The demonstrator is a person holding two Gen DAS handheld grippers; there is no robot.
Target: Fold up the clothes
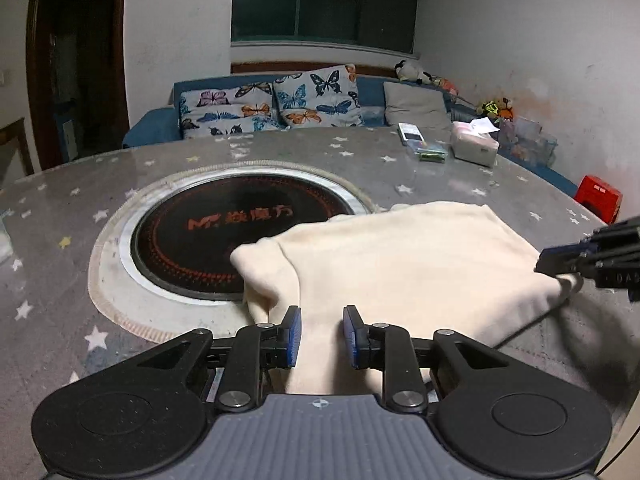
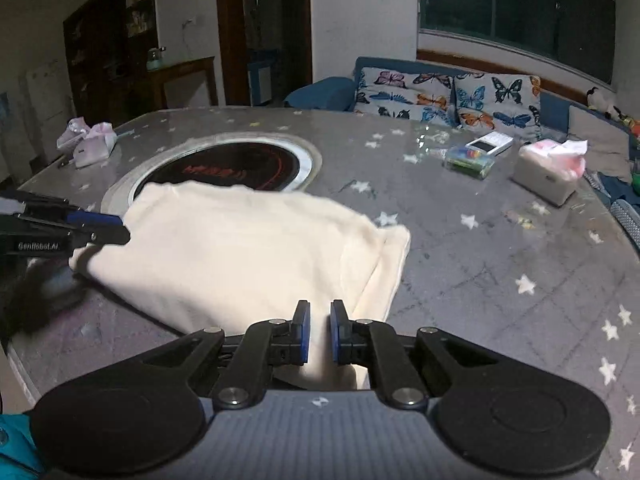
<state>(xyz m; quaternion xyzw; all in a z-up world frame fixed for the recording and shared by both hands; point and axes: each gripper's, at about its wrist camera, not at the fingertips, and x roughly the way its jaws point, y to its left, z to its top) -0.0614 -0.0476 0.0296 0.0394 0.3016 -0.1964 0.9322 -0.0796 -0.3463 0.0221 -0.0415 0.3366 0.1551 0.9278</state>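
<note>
A cream garment [image 1: 400, 264] lies partly folded on the grey star-patterned table [image 1: 60, 264], its far edge over the round black cooktop [image 1: 224, 232]. My left gripper [image 1: 322, 336] has its jaws a little apart with the garment's near edge running between them. The right gripper shows at the right edge of the left wrist view [image 1: 560, 262], on the garment's right corner. In the right wrist view the garment [image 2: 240, 256] runs between my right gripper's [image 2: 320, 330] narrowly parted jaws. The left gripper [image 2: 116, 228] touches its left corner there.
A tissue box [image 1: 474, 146], a white device [image 1: 412, 134] and a small green case [image 1: 432, 154] sit at the table's far right. Pink items [image 2: 90, 144] lie at its far left. A blue sofa with butterfly cushions [image 1: 276, 104] stands behind. A red box [image 1: 600, 196] is beyond the right edge.
</note>
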